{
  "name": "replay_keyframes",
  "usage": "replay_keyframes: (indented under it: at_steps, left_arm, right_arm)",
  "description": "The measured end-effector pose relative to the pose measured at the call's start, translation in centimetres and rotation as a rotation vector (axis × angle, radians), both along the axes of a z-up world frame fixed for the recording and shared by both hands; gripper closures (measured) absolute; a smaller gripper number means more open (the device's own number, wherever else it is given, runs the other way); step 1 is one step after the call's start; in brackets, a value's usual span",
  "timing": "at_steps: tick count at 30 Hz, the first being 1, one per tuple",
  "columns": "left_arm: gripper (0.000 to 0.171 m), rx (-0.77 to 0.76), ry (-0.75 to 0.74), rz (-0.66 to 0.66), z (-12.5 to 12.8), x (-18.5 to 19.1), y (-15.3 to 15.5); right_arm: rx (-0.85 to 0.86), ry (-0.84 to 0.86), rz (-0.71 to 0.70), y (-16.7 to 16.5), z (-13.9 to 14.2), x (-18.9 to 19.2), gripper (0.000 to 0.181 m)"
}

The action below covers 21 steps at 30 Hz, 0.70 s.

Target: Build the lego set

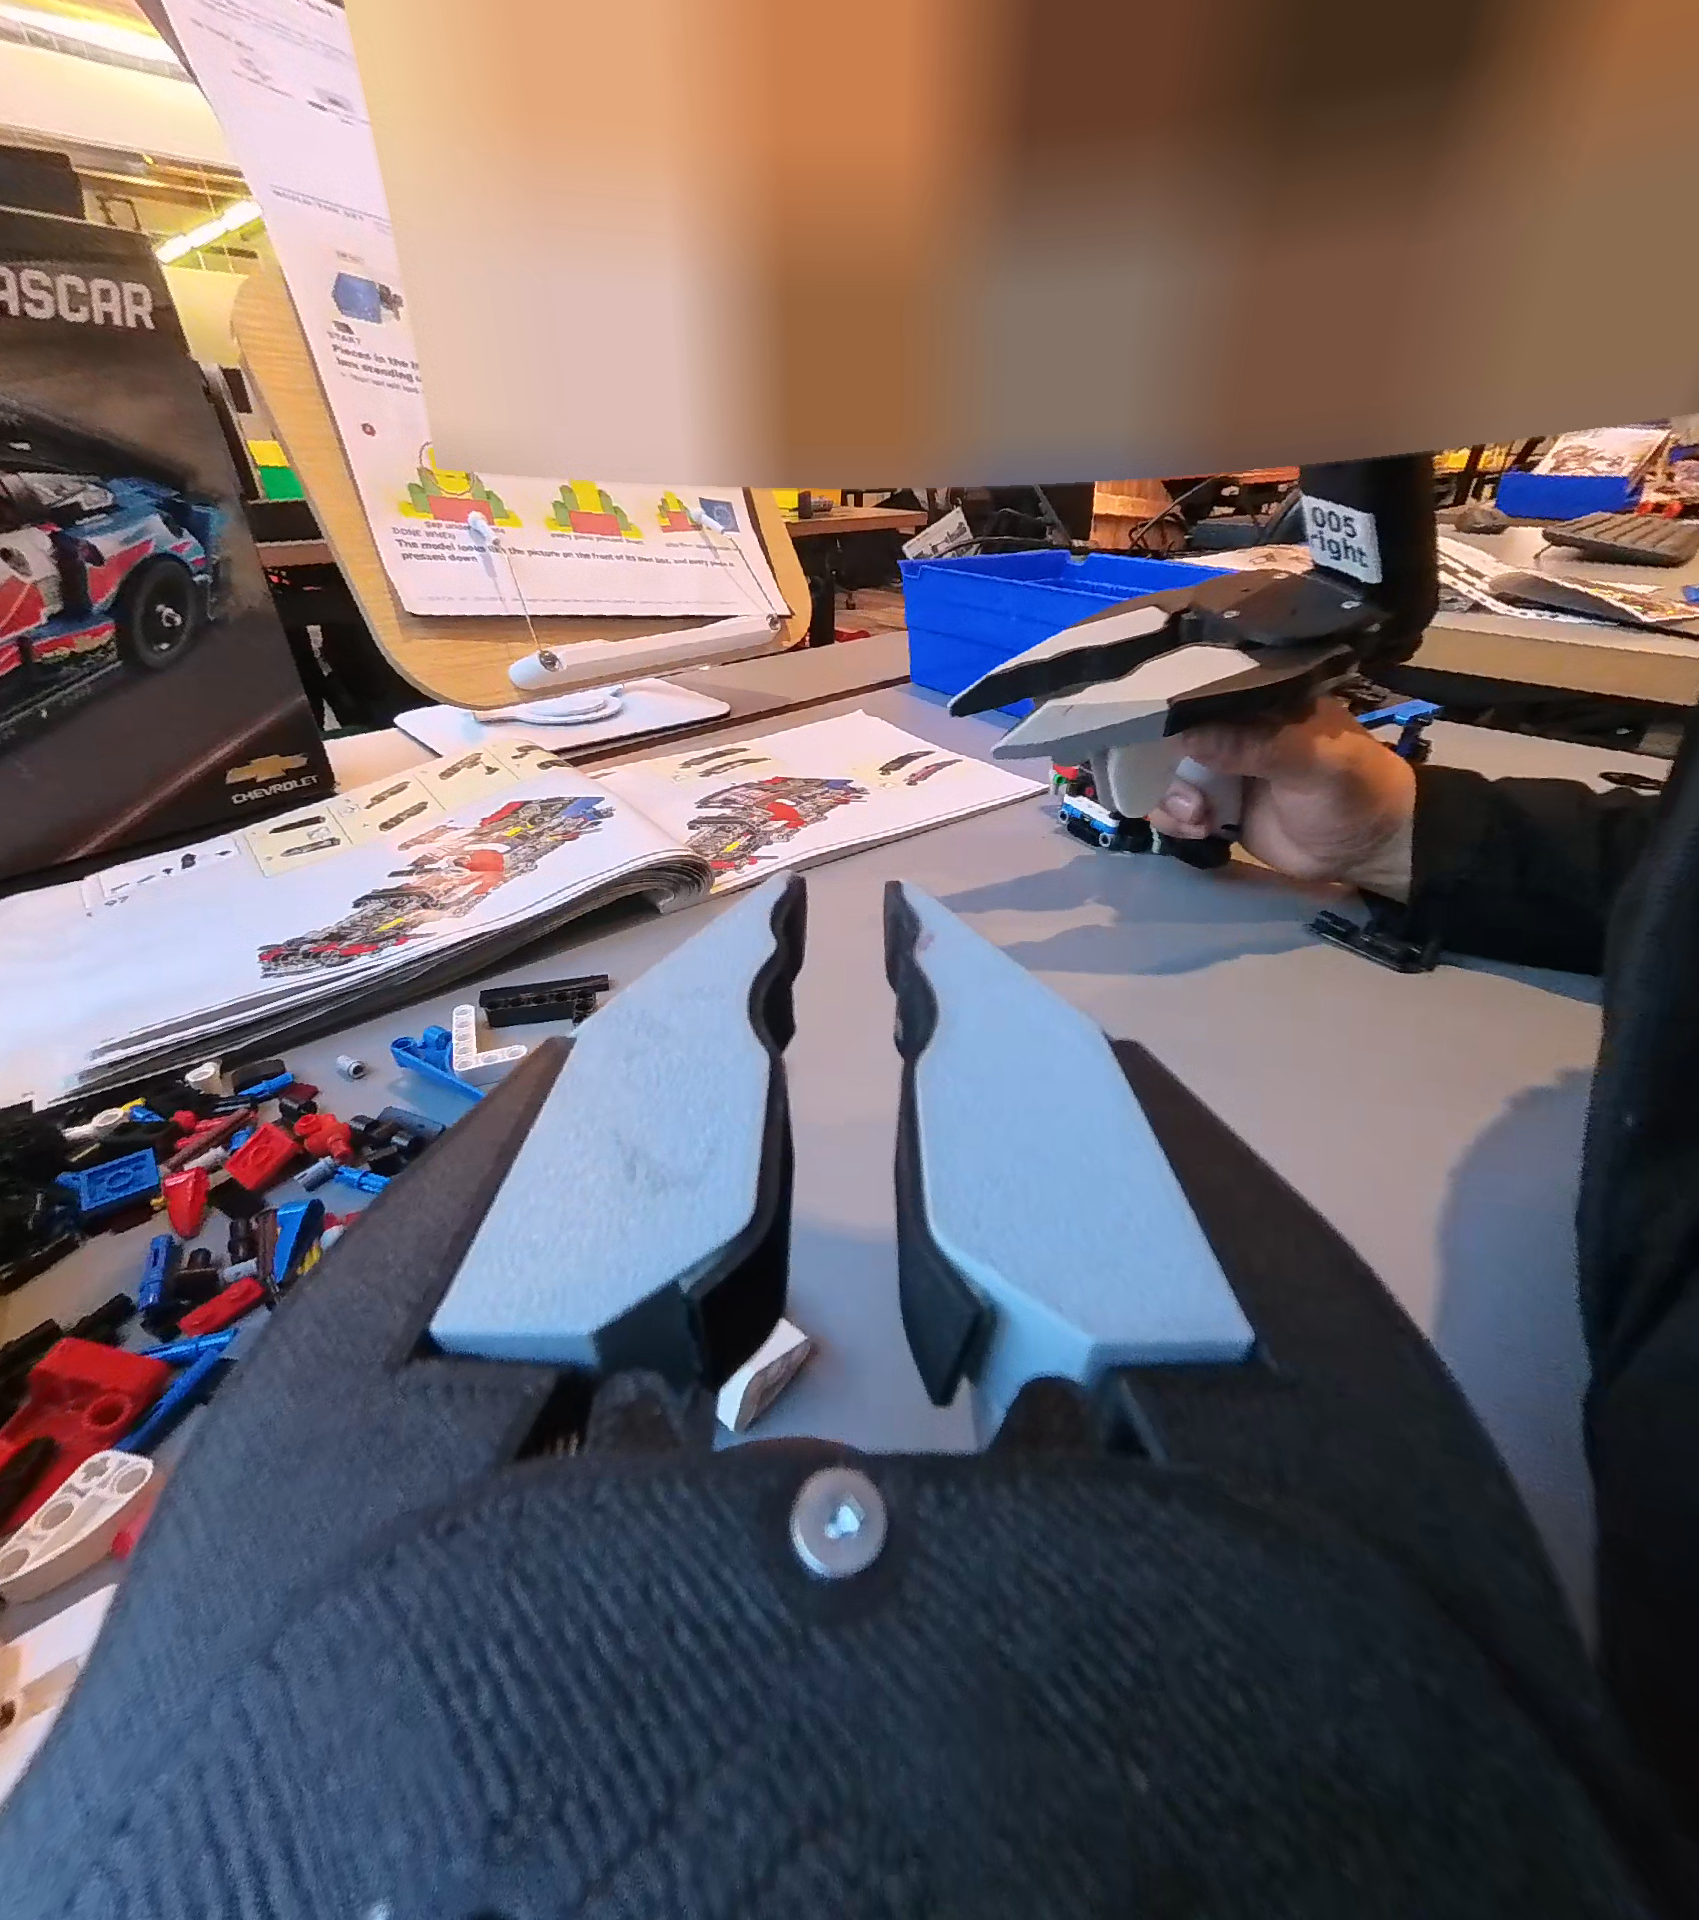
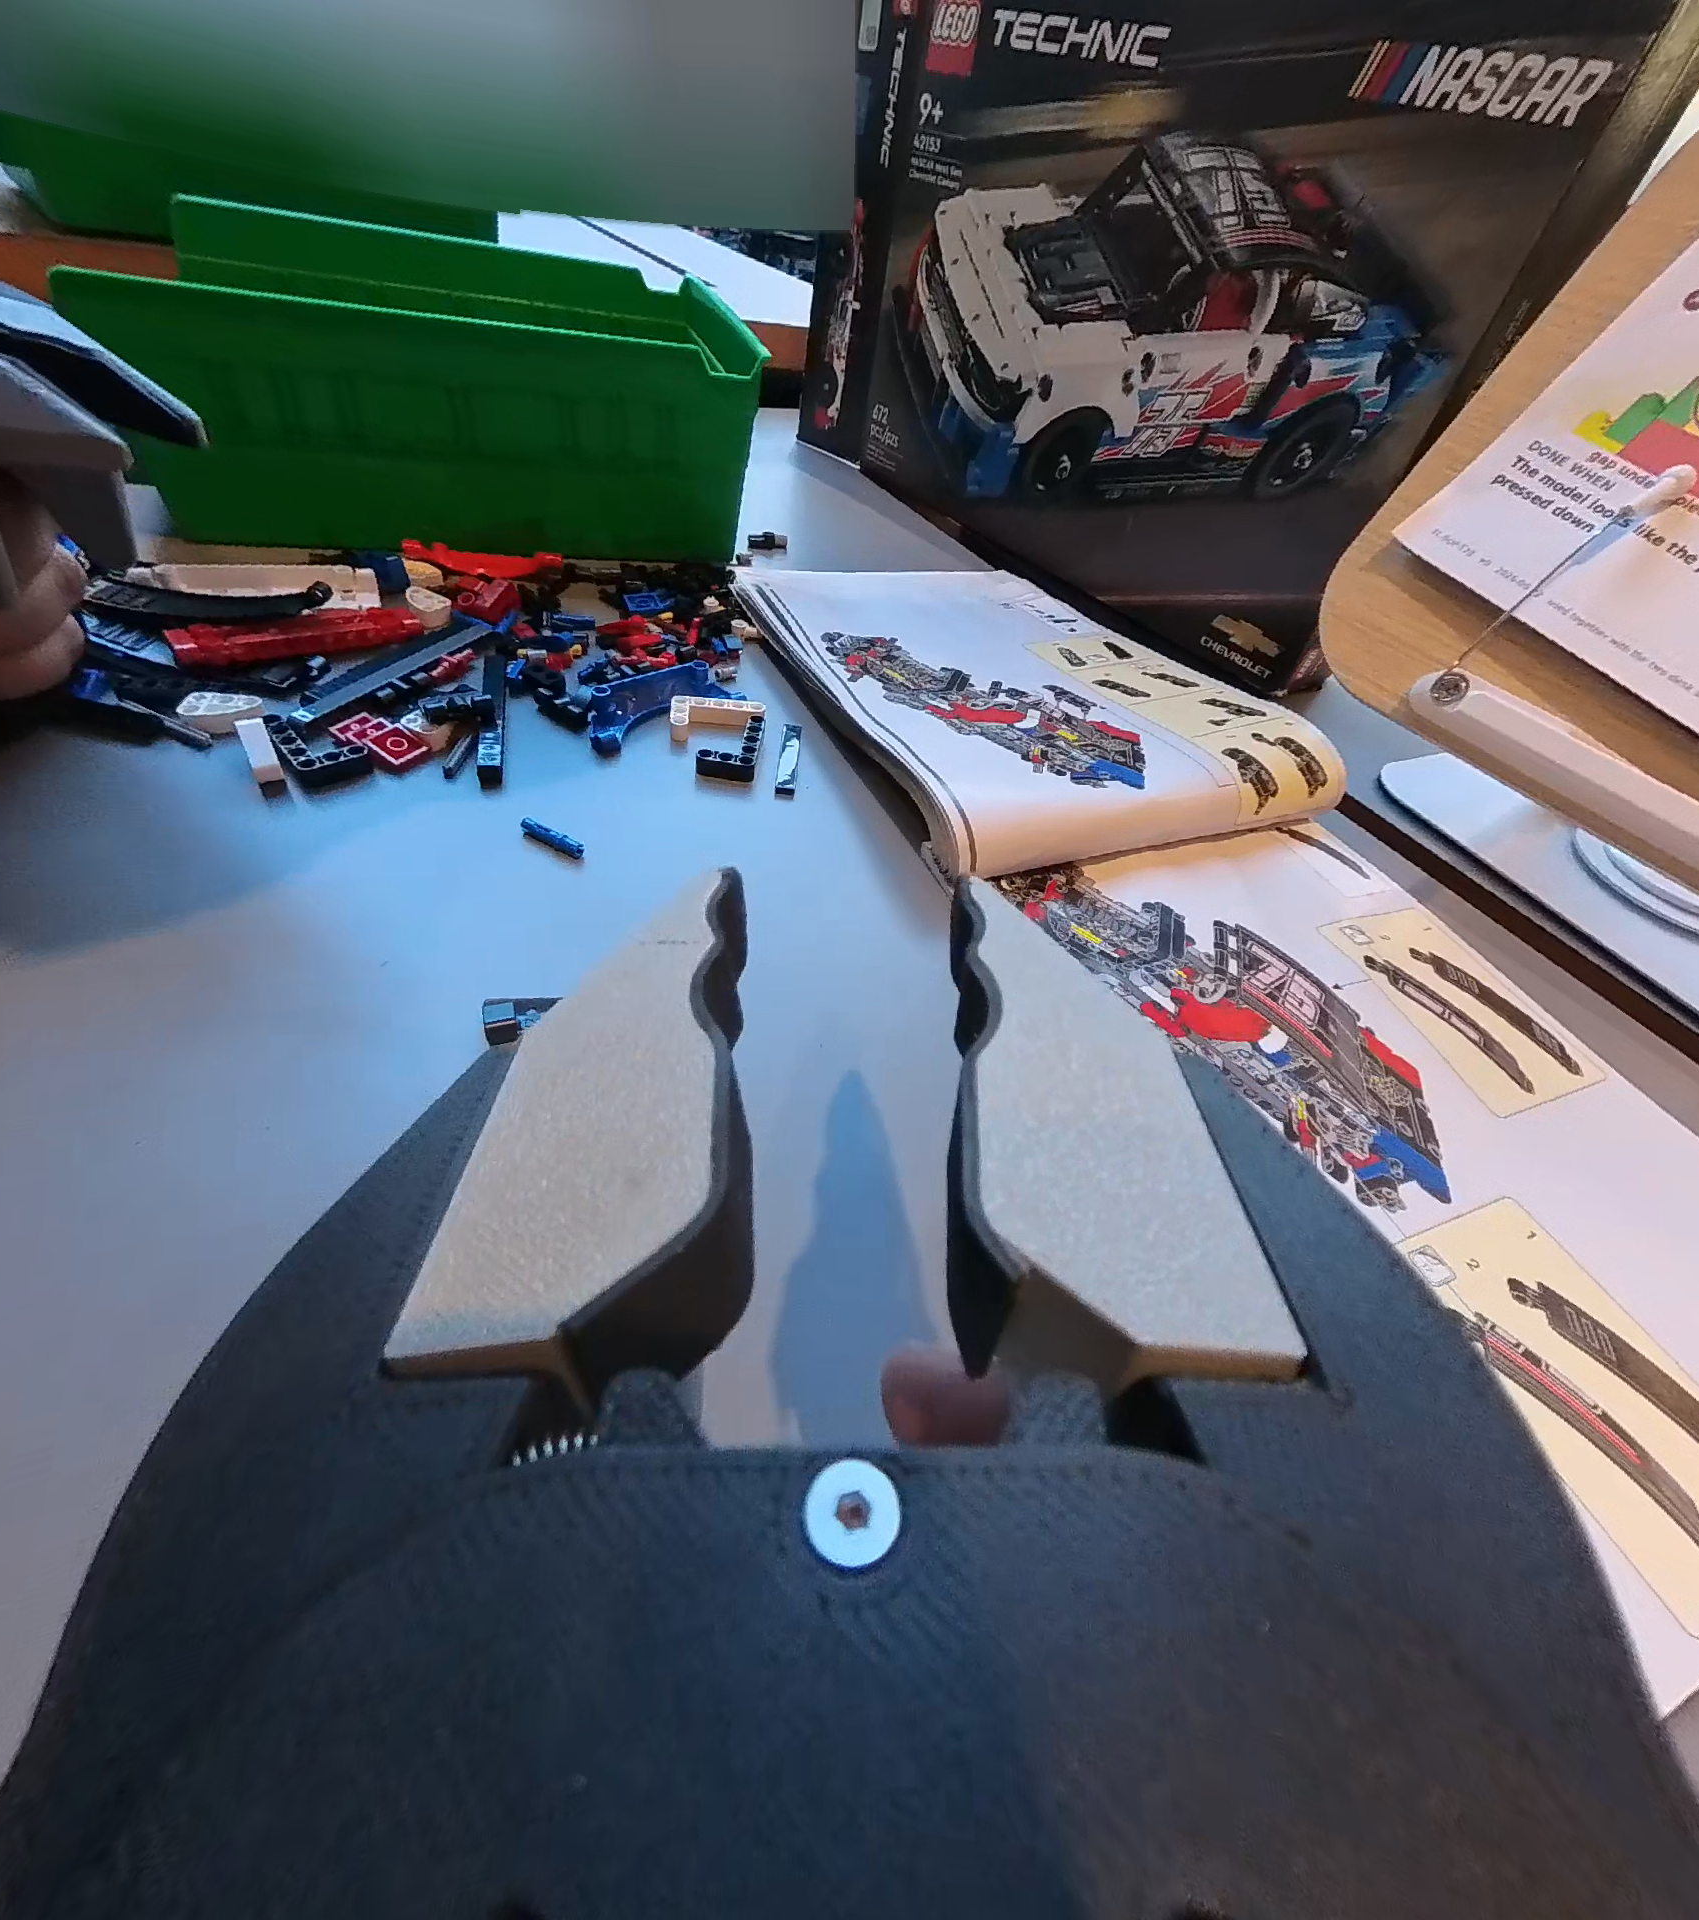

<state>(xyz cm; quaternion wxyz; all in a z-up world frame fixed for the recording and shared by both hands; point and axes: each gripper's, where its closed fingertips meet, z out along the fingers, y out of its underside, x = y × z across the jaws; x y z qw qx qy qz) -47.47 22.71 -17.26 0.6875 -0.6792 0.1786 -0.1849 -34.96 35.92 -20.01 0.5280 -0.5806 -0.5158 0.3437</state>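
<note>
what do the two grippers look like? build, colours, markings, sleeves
Both alike: left hand-held gripper and right hand-held gripper have black ribbed printed bodies, grey faceted fingers with wavy black pads, and a silver screw at centre. The right one carries a white label. Black sleeve on the right arm.

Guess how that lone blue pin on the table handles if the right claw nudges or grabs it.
The blue pin looks round and lies alone on the smooth table, so a nudge probably rolls it. It is tiny and likely light, so it may slip from the open right claw.
</note>
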Motion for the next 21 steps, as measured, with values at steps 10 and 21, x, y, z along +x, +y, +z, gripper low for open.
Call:
replay_keyframes:
  at_steps: [10, 21]
  left_arm:
    - [0.160, -0.002, -0.008, -0.001, 0.0, -0.1, 0.0]
    - [0.160, -0.006, -0.004, 0.000, -0.1, -0.1, 0.1]
  right_arm:
    - [-0.010, -0.005, -0.002, 0.1, -0.3, -0.2, 0.146]
    - [0.006, 0.046, -0.004, -0.1, 0.7, 0.0, 0.147]
